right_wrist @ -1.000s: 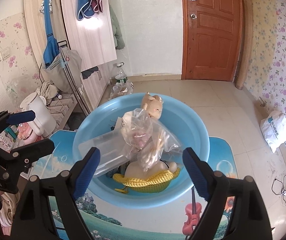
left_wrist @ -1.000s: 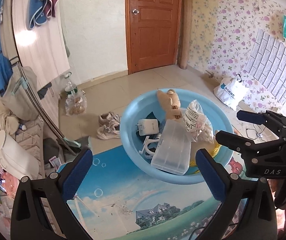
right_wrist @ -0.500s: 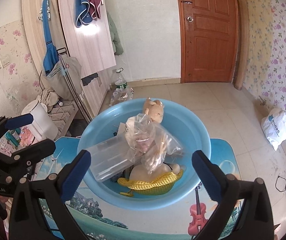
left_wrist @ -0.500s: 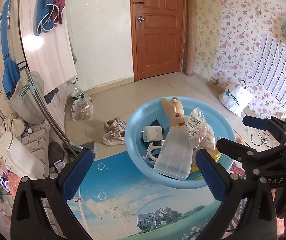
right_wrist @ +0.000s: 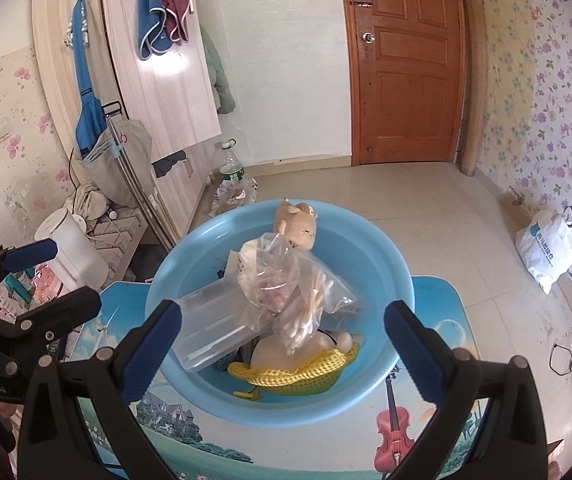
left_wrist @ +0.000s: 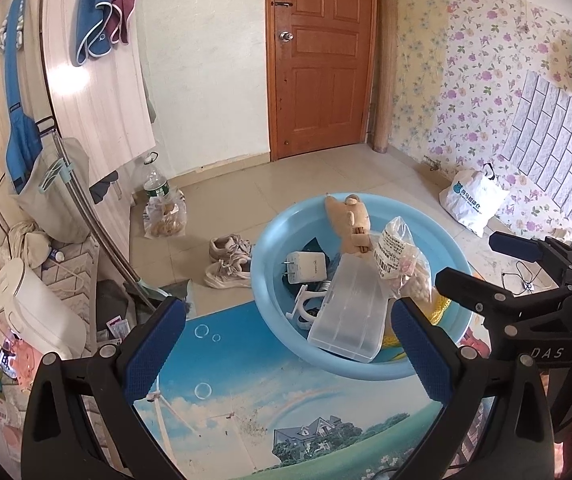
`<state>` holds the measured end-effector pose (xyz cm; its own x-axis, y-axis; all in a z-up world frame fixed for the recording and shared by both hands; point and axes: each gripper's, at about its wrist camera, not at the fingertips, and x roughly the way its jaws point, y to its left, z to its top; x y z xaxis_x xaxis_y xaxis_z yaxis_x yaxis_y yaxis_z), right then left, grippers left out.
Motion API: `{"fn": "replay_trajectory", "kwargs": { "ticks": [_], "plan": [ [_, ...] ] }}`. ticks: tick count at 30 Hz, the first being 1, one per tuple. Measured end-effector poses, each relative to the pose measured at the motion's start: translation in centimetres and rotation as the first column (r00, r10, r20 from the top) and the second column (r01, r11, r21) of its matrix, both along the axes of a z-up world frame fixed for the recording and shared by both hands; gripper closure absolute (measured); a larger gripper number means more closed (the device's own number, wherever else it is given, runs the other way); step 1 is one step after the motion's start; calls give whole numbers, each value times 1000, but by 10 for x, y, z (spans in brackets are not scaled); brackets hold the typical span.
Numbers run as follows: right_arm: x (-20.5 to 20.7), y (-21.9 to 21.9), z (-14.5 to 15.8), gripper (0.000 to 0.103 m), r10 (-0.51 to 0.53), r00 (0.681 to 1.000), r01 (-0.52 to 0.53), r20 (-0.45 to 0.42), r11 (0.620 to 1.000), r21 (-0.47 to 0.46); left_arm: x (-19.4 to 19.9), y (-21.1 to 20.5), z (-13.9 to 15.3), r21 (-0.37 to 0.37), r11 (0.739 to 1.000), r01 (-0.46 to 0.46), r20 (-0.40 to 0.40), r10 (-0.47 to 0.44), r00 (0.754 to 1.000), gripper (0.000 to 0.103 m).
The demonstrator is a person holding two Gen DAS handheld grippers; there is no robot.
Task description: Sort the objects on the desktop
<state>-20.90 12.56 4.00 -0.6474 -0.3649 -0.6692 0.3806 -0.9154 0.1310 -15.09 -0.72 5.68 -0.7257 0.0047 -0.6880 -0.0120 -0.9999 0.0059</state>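
One round light-blue plastic basin (right_wrist: pixel 390 280) on the picture-printed desk (left_wrist: pixel 245 412) holds one clear rigid box (right_wrist: pixel 209 328), one crinkled transparent bag (right_wrist: pixel 286 276), one tan plush toy (right_wrist: pixel 298 224) and one yellow knitted hat (right_wrist: pixel 298 374), while both blue-padded tools, left tool (left_wrist: pixel 286 344) and right tool (right_wrist: pixel 281 344), stand spread and empty.

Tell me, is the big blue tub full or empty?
Full: the round blue plastic tub holds a clear plastic box, a plush toy and bags.

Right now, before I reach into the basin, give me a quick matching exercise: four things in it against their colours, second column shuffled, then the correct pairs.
Things
1. basin
2. knitted hat
3. box
4. charger

Colours
A. clear
B. white
C. light blue
D. yellow

Pairs: 1-C, 2-D, 3-A, 4-B
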Motion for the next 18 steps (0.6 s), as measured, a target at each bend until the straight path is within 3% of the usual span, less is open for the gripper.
{"fn": "replay_trajectory", "kwargs": {
  "ticks": [11,18],
  "plan": [
    [3,-7,-1,0,-53,998,53,19,999,-4,4,-10,-8,23,996,-90,5,90,996,0],
    [18,-20,3,0,-57,993,68,-101,992,103,8,-20,-19,36,985,-171,7,171,985,0]
  ]
}}
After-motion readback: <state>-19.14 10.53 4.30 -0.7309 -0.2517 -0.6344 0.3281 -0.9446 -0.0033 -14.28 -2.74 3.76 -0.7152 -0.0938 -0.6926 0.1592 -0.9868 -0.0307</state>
